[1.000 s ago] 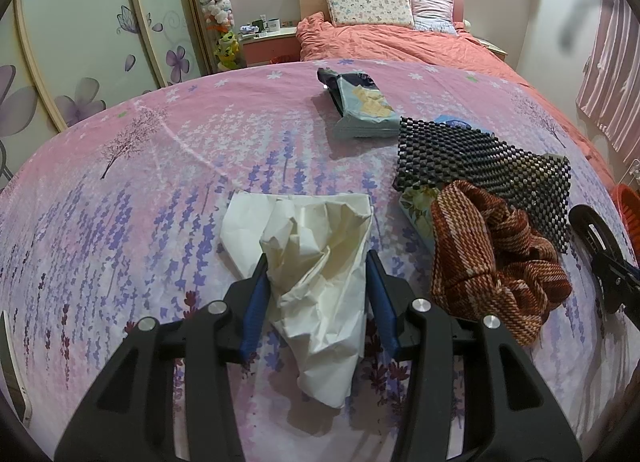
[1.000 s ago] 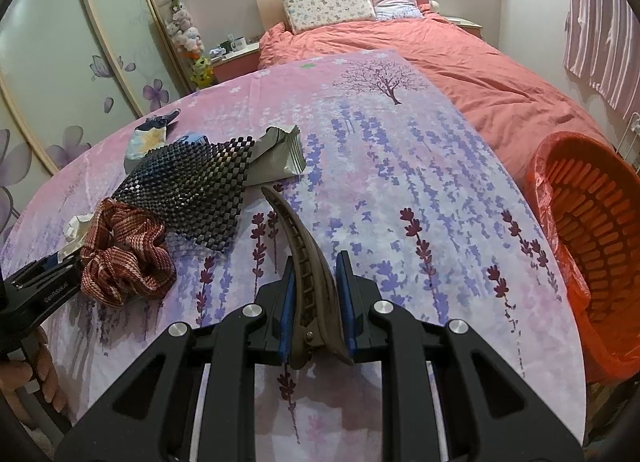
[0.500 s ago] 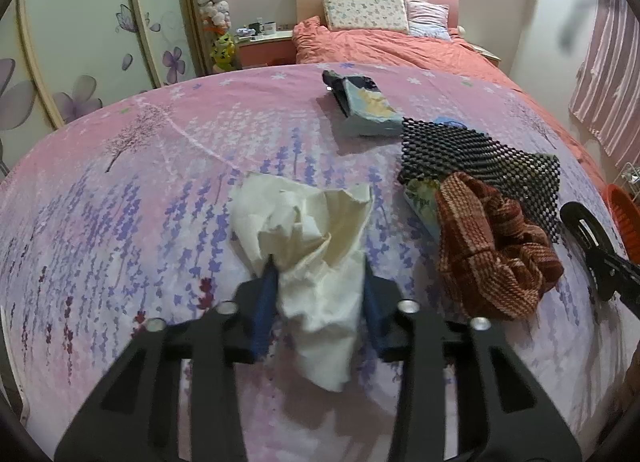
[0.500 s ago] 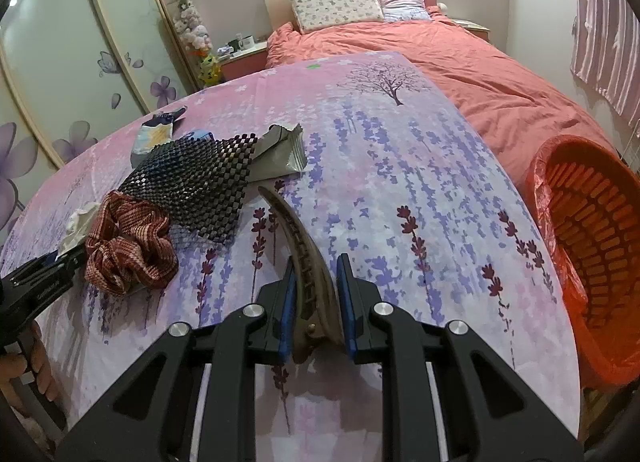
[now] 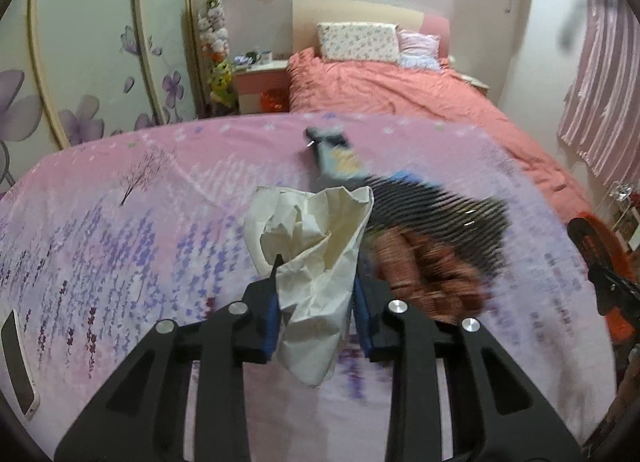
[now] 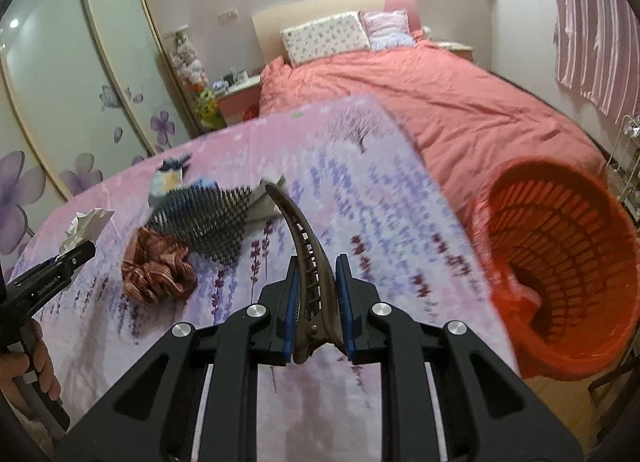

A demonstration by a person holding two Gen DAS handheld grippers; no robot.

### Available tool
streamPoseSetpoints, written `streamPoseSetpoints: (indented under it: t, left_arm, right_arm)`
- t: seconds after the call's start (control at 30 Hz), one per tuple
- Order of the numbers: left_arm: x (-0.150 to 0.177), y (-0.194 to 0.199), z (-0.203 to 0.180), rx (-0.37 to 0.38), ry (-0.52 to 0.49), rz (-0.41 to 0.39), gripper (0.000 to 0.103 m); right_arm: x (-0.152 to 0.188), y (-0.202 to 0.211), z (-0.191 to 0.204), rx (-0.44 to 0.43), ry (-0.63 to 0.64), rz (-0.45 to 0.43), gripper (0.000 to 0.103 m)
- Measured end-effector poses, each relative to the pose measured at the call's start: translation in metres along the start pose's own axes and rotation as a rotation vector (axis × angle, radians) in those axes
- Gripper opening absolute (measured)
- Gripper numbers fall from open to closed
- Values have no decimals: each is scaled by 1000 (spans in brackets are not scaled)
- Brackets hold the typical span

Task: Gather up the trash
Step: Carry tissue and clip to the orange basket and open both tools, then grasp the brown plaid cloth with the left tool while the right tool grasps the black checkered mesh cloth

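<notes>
My left gripper (image 5: 316, 286) is shut on a crumpled sheet of white paper (image 5: 312, 246) and holds it above the pink flowered tablecloth (image 5: 120, 229). The paper also shows in the right wrist view (image 6: 86, 223). My right gripper (image 6: 318, 290) is shut on a brown curved hair clip (image 6: 306, 250), held above the table. An orange plastic basket (image 6: 568, 262) stands on the floor off the table's right edge.
On the table lie a red plaid scrunchie (image 6: 158, 268), a black mesh mat (image 6: 204, 221), a blue and yellow packet (image 6: 170, 181) and a grey packet (image 6: 264, 201). A phone (image 5: 16, 366) lies at the table's left edge. A red bed (image 6: 420, 93) is behind.
Both grippers have lifted up off the table with their loads. The paper has come up from the cloth, and the right gripper has swung toward the orange basket.
</notes>
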State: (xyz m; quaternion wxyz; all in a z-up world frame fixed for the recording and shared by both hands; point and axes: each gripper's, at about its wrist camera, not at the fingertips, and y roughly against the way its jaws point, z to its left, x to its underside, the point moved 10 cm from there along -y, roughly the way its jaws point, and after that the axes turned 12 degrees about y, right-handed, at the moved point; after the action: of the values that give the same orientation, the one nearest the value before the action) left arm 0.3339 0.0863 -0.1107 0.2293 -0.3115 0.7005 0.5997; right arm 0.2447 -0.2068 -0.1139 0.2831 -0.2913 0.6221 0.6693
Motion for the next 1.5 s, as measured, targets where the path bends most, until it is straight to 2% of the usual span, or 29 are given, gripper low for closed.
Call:
streamPoseSetpoints:
  t: [0.4,0.73,1.0,1.07,1.17,1.23,1.33,1.37,1.5]
  left_arm:
    - [1,64,-136,225,-102,-49,31]
    - [36,76,-263,414,-207,11,31]
    - [73,61,-362,531,-282,97,32]
    - [84,56,-381,542,-302,114,34]
    - [96,35,-405,515,-335,131,45]
    - [106,15,-409,481,-343,160,53]
    - [111,-3,-396,442,-335,189,57]
    - [112,-8,-387,425,-335,188,59]
    - [107,-17,-351,346,-334,157,75]
  right_arm:
    - [-27,68,-61,86,-58,-132,18]
    - [-19,86,-130,149,-163,-167,18]
    - [-11,84,-188,189,-260,-173,18]
    - [-8,76,-203,193,-294,-164,18]
    - [-4,62,-223,206,-324,-147,19]
    - [2,55,-230,220,-328,-126,31]
    - [14,52,-236,230,-335,-119,48]
    - [17,52,-236,237,-330,-119,50]
    - [27,50,-225,276,-276,-92,69]
